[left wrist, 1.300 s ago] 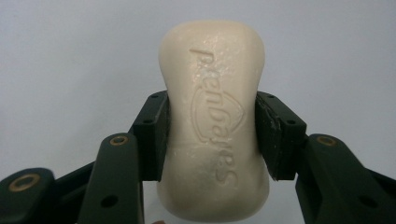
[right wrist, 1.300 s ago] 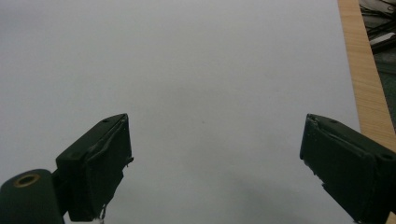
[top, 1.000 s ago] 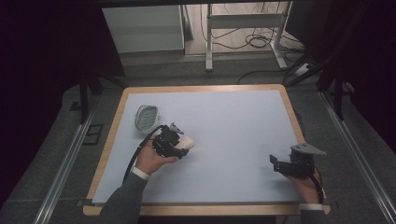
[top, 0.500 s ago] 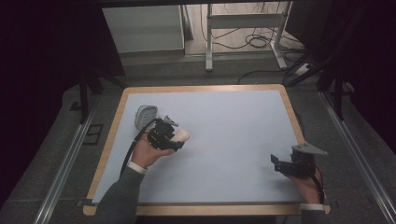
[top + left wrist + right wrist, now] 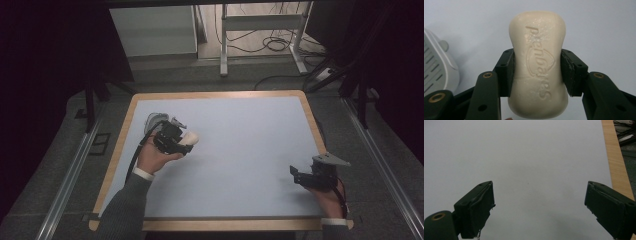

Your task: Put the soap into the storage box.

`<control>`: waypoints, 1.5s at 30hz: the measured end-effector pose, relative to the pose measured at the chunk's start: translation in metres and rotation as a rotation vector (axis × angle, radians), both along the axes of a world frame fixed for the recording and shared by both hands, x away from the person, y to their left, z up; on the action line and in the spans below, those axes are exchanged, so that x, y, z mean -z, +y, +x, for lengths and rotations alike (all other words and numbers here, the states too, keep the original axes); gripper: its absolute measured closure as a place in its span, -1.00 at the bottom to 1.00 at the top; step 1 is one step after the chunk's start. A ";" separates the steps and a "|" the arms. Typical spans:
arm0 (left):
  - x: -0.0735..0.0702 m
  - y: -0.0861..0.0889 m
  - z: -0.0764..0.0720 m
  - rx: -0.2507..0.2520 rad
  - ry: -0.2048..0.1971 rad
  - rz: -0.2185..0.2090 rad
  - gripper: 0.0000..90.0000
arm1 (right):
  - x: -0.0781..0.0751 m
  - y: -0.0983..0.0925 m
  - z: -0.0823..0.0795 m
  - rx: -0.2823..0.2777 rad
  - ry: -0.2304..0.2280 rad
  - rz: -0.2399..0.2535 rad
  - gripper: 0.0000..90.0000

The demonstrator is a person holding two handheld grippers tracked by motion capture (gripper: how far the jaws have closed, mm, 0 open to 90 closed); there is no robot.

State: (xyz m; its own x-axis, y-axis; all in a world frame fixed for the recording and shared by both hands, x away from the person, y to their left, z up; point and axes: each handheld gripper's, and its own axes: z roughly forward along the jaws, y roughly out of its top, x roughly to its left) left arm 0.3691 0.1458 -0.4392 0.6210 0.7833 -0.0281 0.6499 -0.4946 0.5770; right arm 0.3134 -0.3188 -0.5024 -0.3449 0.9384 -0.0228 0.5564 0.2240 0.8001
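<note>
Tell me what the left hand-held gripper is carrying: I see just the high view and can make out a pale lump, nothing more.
Observer: A cream bar of soap, in the left hand-held gripper, clamped at its narrow waist, one jaw on each side.
Operator: Is that grey thing beside it a lid?
Observer: No, a soap dish; the left gripper view shows slots across its floor.
Operator: And the right one, holding anything?
Observer: No. The right hand-held gripper has its jaws wide apart with bare table between them.
</note>
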 end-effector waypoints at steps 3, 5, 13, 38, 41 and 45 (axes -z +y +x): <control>-0.003 0.002 0.002 -0.006 -0.003 -0.002 0.10 | 0.000 0.000 0.000 0.002 -0.001 0.000 -0.81; -0.004 0.003 0.003 -0.009 -0.007 -0.003 0.10 | 0.000 0.000 0.000 0.002 -0.001 0.000 -0.81; -0.006 0.008 0.004 -0.014 -0.009 -0.001 0.10 | 0.000 0.000 0.000 -0.002 0.003 -0.001 -0.81; -0.011 0.021 0.017 -0.060 -0.022 -0.002 0.10 | 0.003 0.000 0.001 0.001 0.008 -0.010 -0.81; -0.011 0.023 0.020 -0.064 -0.022 -0.002 0.10 | 0.003 0.000 0.001 0.001 0.009 -0.009 -0.81; -0.012 0.026 0.024 -0.074 -0.018 0.003 0.10 | 0.003 0.000 0.001 0.000 0.012 -0.009 -0.81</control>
